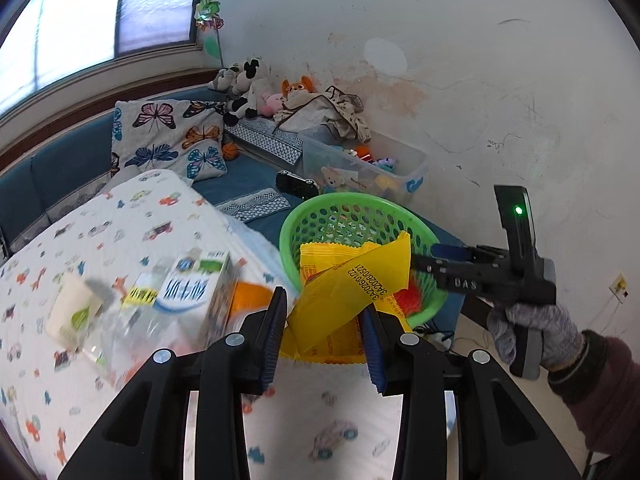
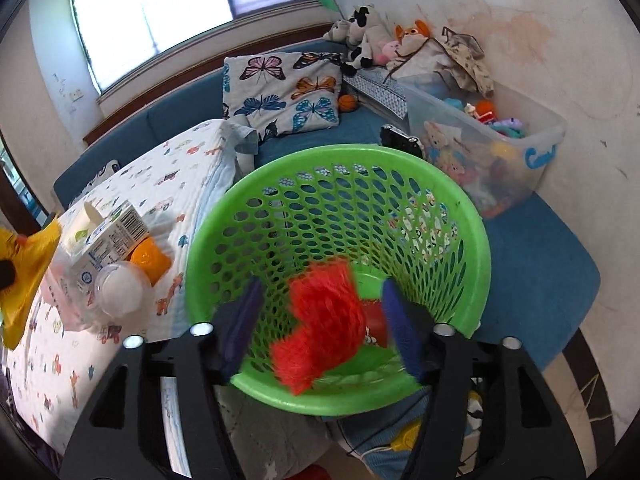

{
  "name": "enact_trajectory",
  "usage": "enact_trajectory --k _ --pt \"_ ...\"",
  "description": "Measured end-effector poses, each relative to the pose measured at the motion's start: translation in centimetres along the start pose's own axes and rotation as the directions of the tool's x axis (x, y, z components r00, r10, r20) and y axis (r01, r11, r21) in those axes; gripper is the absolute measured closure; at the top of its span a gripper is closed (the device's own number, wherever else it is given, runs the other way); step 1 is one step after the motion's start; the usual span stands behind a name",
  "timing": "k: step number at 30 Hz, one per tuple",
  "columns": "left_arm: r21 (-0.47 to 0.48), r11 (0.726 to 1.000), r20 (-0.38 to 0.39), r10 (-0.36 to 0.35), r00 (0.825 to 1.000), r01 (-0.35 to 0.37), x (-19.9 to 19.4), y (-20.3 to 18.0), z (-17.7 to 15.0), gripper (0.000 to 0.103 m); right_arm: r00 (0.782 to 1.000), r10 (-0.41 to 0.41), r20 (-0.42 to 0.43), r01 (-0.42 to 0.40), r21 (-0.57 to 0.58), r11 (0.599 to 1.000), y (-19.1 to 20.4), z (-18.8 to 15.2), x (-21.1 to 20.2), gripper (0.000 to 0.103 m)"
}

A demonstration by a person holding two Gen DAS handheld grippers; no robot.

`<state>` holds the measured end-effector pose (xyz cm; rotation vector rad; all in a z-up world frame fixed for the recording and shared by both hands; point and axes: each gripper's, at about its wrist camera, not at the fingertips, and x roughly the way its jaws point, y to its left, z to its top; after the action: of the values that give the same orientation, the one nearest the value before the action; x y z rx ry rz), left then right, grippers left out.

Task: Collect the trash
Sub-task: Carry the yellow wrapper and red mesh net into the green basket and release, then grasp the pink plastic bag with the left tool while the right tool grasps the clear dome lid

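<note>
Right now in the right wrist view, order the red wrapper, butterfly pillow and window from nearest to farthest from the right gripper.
1. Red wrapper: between the right gripper's open jaws, inside the green basket.
2. Butterfly pillow: beyond the basket, on the blue sofa.
3. Window: farthest, upper left on the wall.

The milk carton (image 1: 200, 284) and the white cup (image 1: 76, 316) on the bed are blurry in the left wrist view, so the words on them cannot be read. The yellow wrapper (image 1: 352, 292) hides part of the green basket (image 1: 352, 204) and most of the red thing inside it. In the right wrist view the red wrapper (image 2: 324, 320) is fuzzy, and its edges smear. The yellow wrapper is cut off by the left edge there. The toys in the clear bin (image 2: 500, 160) are too small to tell apart.
</note>
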<state>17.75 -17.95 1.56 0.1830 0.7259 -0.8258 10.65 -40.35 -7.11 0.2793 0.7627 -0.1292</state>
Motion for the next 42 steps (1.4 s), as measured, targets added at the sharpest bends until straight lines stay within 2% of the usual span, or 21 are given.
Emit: enact_trajectory --k 7,19,25,26,28,31,33,42 --pt "0.008 1.0 -0.042 -0.007 0.999 0.007 4.1 -1.0 2.3 0.068 1.0 -0.004 0.003 0.004 0.006 1.0 -0.8 -0.5 -0.3 0.038" --pt "-0.006 1.0 -0.122 -0.019 0.992 0.019 10.4 -3.1 3.7 0.067 1.0 0.001 0.004 -0.001 0.003 1.0 -1.4 -2.0 -1.9 0.035" --pt "-0.021 1.0 -0.142 -0.023 0.99 0.02 12.3 -3.7 4.0 0.06 1.0 0.014 -0.003 -0.014 0.002 1.0 -1.4 -2.4 -2.0 0.035" --pt "-0.023 1.0 -0.143 -0.024 0.989 0.021 12.4 -3.9 3.9 0.059 1.0 0.014 -0.003 -0.014 0.001 1.0 -1.4 -2.5 -2.0 0.035" --pt "-0.023 1.0 -0.143 -0.022 0.99 0.019 12.6 -4.1 3.7 0.05 1.0 0.016 -0.003 -0.016 -0.001 1.0 -1.3 -2.6 -2.1 0.035" --pt "-0.024 0.999 -0.13 -0.03 0.991 0.027 12.5 -4.2 3.7 0.046 1.0 0.015 -0.002 -0.015 -0.002 1.0 -1.2 -2.7 -2.1 0.035" --pt "-0.026 0.999 -0.126 -0.035 0.991 0.032 12.4 -4.3 3.6 0.039 1.0 0.015 -0.002 -0.015 -0.001 1.0 -1.2 -2.6 -2.1 0.035" --pt "-0.034 0.999 -0.071 -0.008 0.997 0.005 9.0 -3.4 2.8 0.039 0.999 0.031 0.01 -0.031 -0.011 0.999 -0.5 -2.9 -2.9 0.035"
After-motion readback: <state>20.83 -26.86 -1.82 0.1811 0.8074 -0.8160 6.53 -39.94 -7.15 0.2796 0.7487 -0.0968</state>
